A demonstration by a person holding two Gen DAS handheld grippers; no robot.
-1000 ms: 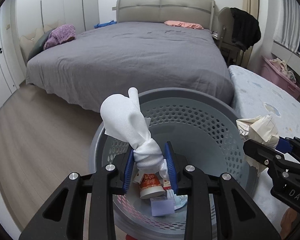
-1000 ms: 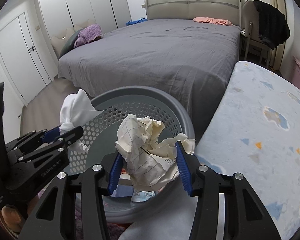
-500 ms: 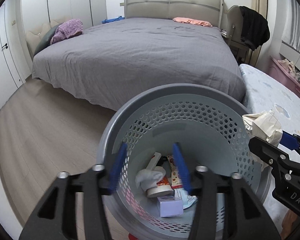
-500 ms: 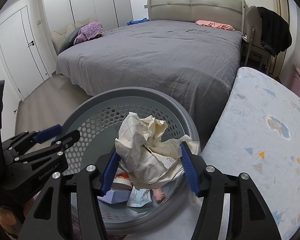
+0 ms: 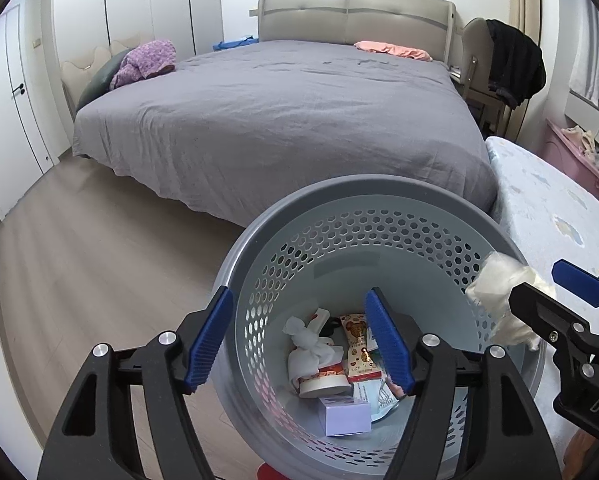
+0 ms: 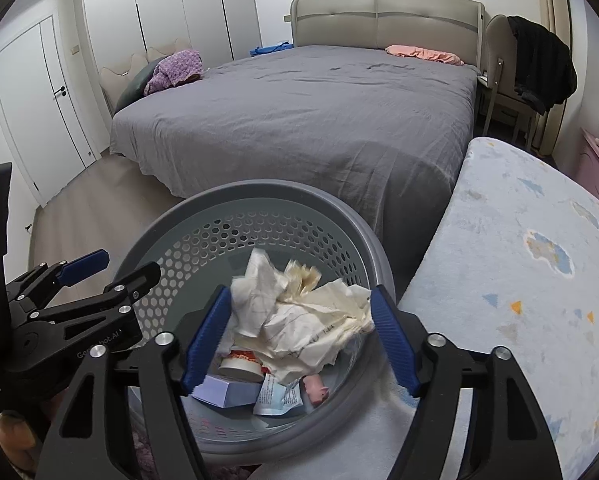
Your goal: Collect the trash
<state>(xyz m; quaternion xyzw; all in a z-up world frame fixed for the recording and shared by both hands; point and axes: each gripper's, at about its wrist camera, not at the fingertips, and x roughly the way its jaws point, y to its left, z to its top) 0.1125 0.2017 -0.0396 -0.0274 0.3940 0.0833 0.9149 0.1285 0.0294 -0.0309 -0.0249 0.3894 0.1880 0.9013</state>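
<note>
A grey perforated basket stands on the floor below both grippers. My left gripper hangs over it, its jaws opening with nothing between them. The knotted white tissue wad lies at the bottom among a printed tub, a packet and a lilac box. My right gripper is over the basket's right side, jaws opening. The crumpled paper sits loose and blurred between its pads, no longer squeezed. The left gripper shows at that view's left, and the right gripper with the paper at the other's right.
A grey bed fills the room behind the basket. A pale blue patterned mattress lies right of the basket, touching it. Wood floor spreads to the left. A chair with a black jacket and a pink bin stand at far right.
My left gripper let go of the white tissue wad, which dropped into the basket. Both pairs of jaws spread wider, and the crumpled paper came loose between the right pads.
</note>
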